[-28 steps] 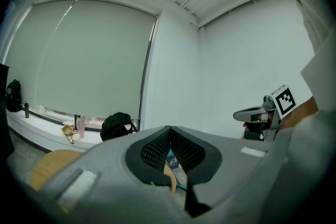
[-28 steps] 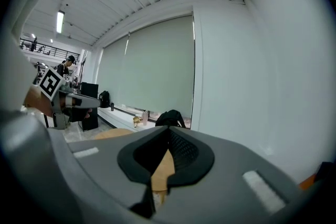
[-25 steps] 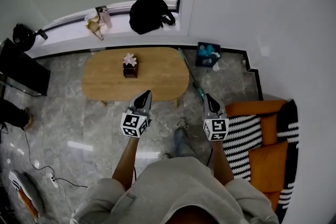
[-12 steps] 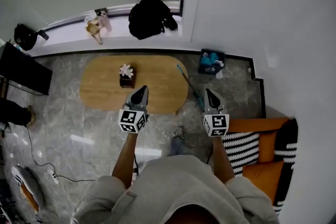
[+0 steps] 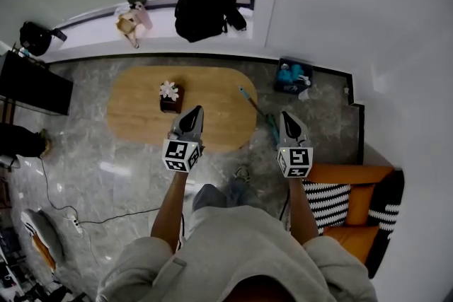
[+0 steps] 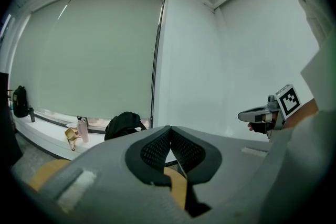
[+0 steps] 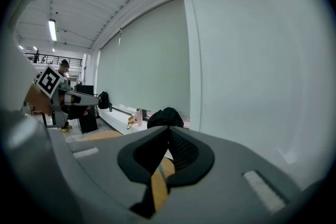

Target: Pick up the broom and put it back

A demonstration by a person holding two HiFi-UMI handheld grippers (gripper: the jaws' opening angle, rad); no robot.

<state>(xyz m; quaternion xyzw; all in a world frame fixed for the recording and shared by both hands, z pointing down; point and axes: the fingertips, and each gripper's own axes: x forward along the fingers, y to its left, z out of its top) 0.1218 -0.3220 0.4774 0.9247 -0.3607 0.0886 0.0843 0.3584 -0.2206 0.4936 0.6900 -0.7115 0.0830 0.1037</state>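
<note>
One broom (image 5: 253, 107) end unclear beside right gripper (image 5: 286, 115).

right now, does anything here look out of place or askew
The thin teal-handled broom slants against the right end of the oval wooden table, its lower end towards the grey marble floor, rather than stowed. Nothing looks spilled or broken.

The table (image 5: 141, 106) is showing smooth, light wood. The floor (image 5: 106, 173) is shining like polished grey stone. The striped cover (image 5: 331, 198) is looking like soft cloth. The left gripper (image 6: 170, 128) is looking like matt grey plastic.
</note>
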